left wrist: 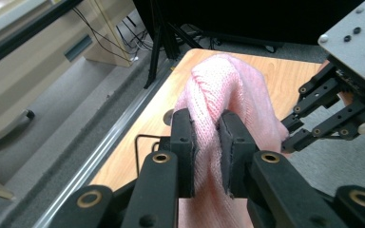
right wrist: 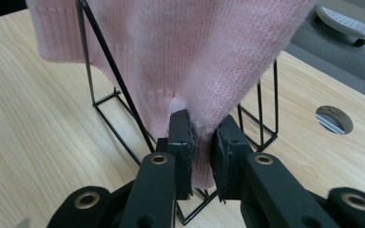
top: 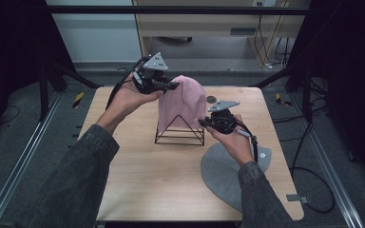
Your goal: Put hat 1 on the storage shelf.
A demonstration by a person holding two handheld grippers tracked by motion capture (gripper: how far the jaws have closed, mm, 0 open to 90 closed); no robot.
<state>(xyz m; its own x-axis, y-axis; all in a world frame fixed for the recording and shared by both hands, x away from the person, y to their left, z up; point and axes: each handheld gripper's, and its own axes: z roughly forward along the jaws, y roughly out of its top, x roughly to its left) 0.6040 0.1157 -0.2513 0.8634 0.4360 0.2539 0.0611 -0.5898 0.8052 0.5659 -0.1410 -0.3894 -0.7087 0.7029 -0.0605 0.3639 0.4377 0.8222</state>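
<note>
You have the pink hat (top: 183, 102) draped over the black wire stand (top: 179, 134), just above the middle of the high view, and each gripper is pinching it at a different spot for a reason.

Your left gripper (top: 173, 85), upper left of centre, is clamped on a fold of knit near the crown. In the left gripper view the pink cloth bulges up between the two pads (left wrist: 184, 142), so the jaws are shut on fabric, not on wire. Holding it high like that lets you steer the top of the hat over the peak of the stand.

Your right gripper (top: 203, 122), right of centre, is clamped on the lower edge. The right gripper view shows the ribbed hem squeezed between the pads (right wrist: 180, 137), with the stand's slanted rods running just behind and beside the cloth. That low grip looks meant to pull the hem down and spread the opening around the frame, so the hat sits on it rather than hanging to one side.

Holding both ends keeps the knit stretched and stops it bunching. I judge the hat mostly on but not settled, since the hem hangs above the stand's base.

The grey hat (top: 223, 173) lies flat at the lower right of the table (top: 138, 180), under your right forearm and apart from the stand, seemingly waiting or set aside. A round hole (top: 211, 99) shows in the tabletop just right of the pink hat.
</note>
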